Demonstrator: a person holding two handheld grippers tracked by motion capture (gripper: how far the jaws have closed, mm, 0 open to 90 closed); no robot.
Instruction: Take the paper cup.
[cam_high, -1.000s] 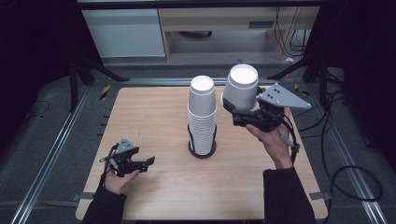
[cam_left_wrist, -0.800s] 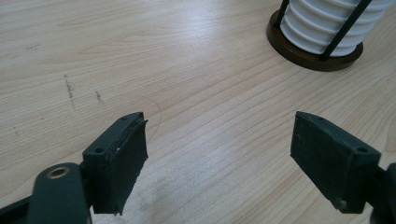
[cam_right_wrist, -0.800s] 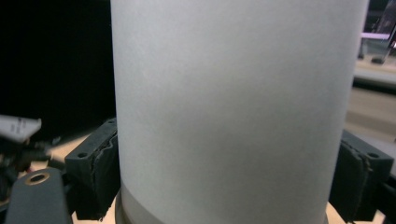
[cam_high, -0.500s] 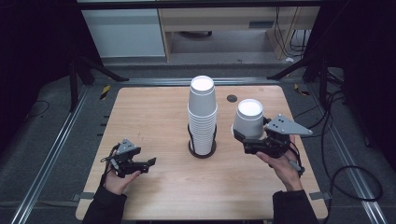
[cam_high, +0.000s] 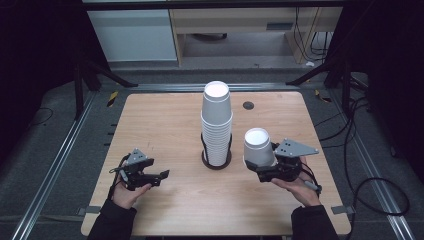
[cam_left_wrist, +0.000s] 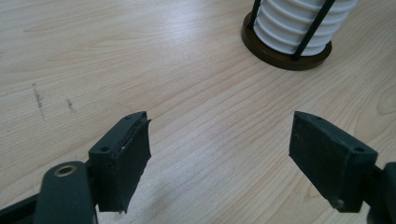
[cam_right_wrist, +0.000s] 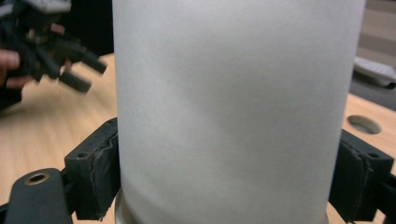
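Note:
A tall stack of upturned white cups (cam_high: 216, 125) stands in a dark wire holder (cam_high: 216, 162) at the table's middle; its base also appears in the left gripper view (cam_left_wrist: 299, 23). To the right of it, low over the table, my right gripper (cam_high: 264, 168) is shut on a single upturned white cup (cam_high: 258, 147), whose wall sits between the pads (cam_right_wrist: 233, 107). My left gripper (cam_high: 159, 177) rests at the front left, open over bare wood (cam_left_wrist: 219, 154). Its jaws have just been closing, with nothing between them.
The wooden table (cam_high: 165, 120) has a small dark round hole (cam_high: 248, 105) behind the stack on the right. Metal rails run along both sides of the table. Cables trail on the floor at the right, and a cabinet stands beyond the far edge.
My right gripper has come down with the cup from beside the stack's top to just over the table. The left hand has stayed in place.

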